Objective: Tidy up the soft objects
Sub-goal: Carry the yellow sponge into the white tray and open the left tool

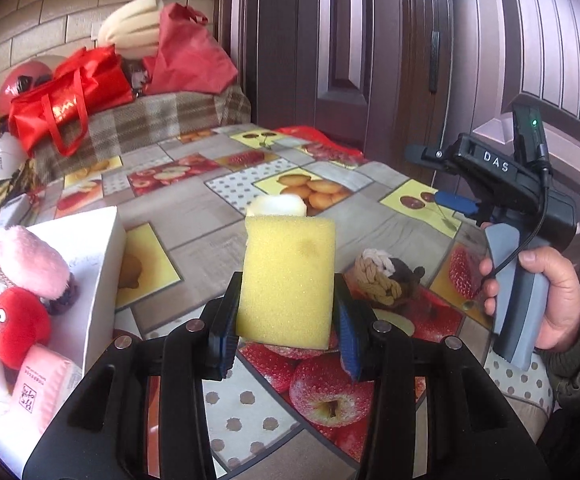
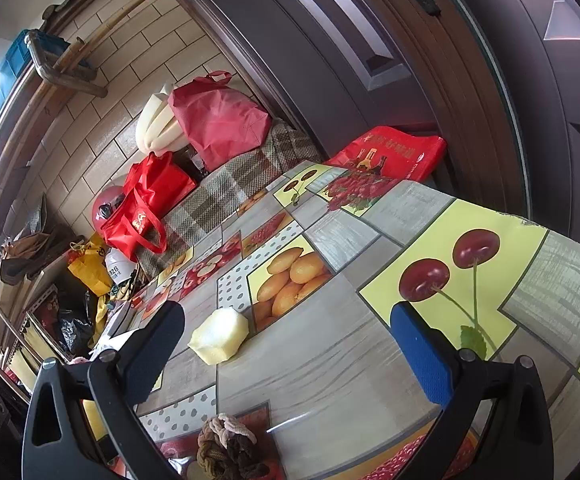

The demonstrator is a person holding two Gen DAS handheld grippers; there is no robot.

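My left gripper [image 1: 286, 336] is shut on a yellow sponge [image 1: 288, 280] and holds it upright above the fruit-print tablecloth [image 1: 194, 208]. A white box [image 1: 102, 264] at the left holds a pink plush [image 1: 30, 262], a red plush [image 1: 18, 326] and a pink tissue pack [image 1: 44, 390]. A pale foam block [image 1: 278, 205] lies behind the sponge; it also shows in the right wrist view [image 2: 220, 335]. A knotted brown and cream yarn piece [image 1: 381, 276] lies to the right; it also shows in the right wrist view [image 2: 228, 446]. My right gripper [image 2: 290, 344] is open and empty above the table; from the left wrist view it shows at the right [image 1: 441, 178].
Red bags [image 1: 70, 100] and a cream cushion [image 1: 130, 30] sit piled on a checked cloth at the table's far end. A dark wooden door [image 1: 349, 40] stands behind the table. Another red bag [image 2: 393, 154] lies at the far table edge. Clutter fills shelves at the left [image 2: 50, 300].
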